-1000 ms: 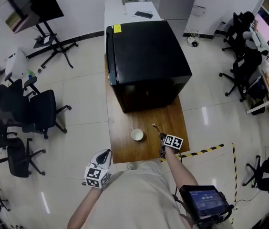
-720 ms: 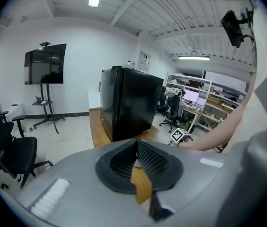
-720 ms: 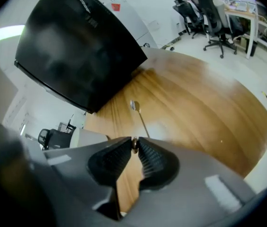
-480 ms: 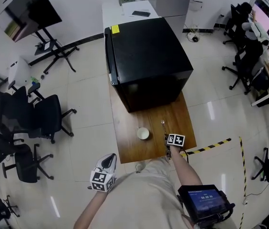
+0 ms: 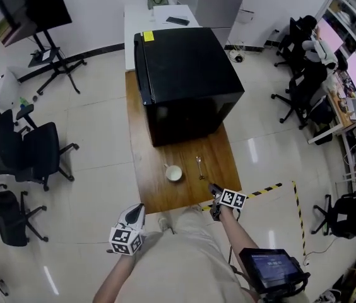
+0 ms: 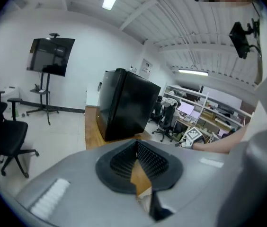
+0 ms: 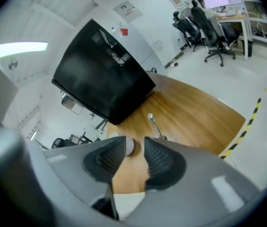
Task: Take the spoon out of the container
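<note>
Wooden surface [image 5: 219, 153] bears the spoon [image 5: 199, 168], lying beside the bowl [image 5: 173, 173]. The right hand-held gripper [image 5: 211, 188] hangs apart and empty, the left hand-held gripper [image 5: 139, 210] pinched together. A careless sweep could knock the spoon off.

The right hand-held gripper [image 7: 134, 148] fills the bottom of the frame, its two ribbed jaws standing apart with nothing gripped. Past their tips, at centre, a small part of a pale container [image 7: 129, 146] shows on the wooden surface [image 7: 195, 108]. Just right of it the spoon [image 7: 155, 126] lies flat on the wood, outside the container, its bowl pointing up-frame toward the black cabinet [image 7: 100, 79] at upper left. Office chairs [image 7: 209, 27] stand at upper right.
</note>
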`<action>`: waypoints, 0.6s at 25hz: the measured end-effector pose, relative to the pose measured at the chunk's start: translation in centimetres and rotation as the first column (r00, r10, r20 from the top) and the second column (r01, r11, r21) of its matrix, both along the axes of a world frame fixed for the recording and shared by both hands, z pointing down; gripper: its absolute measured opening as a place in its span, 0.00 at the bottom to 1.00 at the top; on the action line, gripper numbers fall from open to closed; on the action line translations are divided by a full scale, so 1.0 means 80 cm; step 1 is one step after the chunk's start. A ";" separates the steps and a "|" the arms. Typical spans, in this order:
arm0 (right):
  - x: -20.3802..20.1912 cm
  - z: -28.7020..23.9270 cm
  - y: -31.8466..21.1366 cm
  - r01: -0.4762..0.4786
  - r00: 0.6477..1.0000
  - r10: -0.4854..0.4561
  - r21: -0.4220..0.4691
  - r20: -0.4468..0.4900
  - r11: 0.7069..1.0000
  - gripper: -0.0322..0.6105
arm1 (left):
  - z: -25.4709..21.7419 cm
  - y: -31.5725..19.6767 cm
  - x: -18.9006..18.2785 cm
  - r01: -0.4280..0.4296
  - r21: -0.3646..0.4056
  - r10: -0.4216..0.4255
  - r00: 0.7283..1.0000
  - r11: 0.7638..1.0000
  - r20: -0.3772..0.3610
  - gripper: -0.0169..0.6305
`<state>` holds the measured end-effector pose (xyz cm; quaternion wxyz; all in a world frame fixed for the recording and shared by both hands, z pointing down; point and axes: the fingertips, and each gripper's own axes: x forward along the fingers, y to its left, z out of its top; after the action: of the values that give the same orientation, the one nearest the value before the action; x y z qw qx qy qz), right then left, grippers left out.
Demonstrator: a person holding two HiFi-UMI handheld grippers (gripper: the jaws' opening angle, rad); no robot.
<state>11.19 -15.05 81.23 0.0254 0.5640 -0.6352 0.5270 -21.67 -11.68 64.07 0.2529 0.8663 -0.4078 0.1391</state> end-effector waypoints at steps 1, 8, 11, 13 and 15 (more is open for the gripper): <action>-0.010 -0.016 0.003 0.010 1.000 -0.010 0.018 0.001 1.000 0.23 | 0.001 0.000 -0.002 0.008 -0.009 -0.008 1.000 1.000 -0.024 0.03; -0.052 -0.117 0.023 0.440 0.860 -0.399 0.065 -0.316 0.896 0.23 | -0.012 0.012 0.037 -0.032 0.017 0.034 0.994 0.999 -0.105 0.03; -0.051 -0.149 0.021 0.544 0.760 -0.457 0.066 -0.462 0.837 0.23 | -0.022 0.014 0.046 -0.039 0.055 0.044 0.995 0.998 -0.092 0.03; -0.048 -0.167 0.020 0.585 0.710 -0.462 0.079 -0.532 0.807 0.23 | -0.026 0.018 0.049 -0.030 0.071 0.035 0.997 0.997 -0.070 0.03; -0.042 -0.183 0.027 0.617 0.673 -0.459 0.099 -0.580 0.780 0.23 | -0.032 0.027 0.053 -0.007 0.084 0.011 0.998 0.996 -0.055 0.03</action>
<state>7.85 -12.92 66.61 0.2715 0.4677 -0.8113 0.2222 -17.45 -9.54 61.53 0.2269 0.8815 -0.4022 0.0987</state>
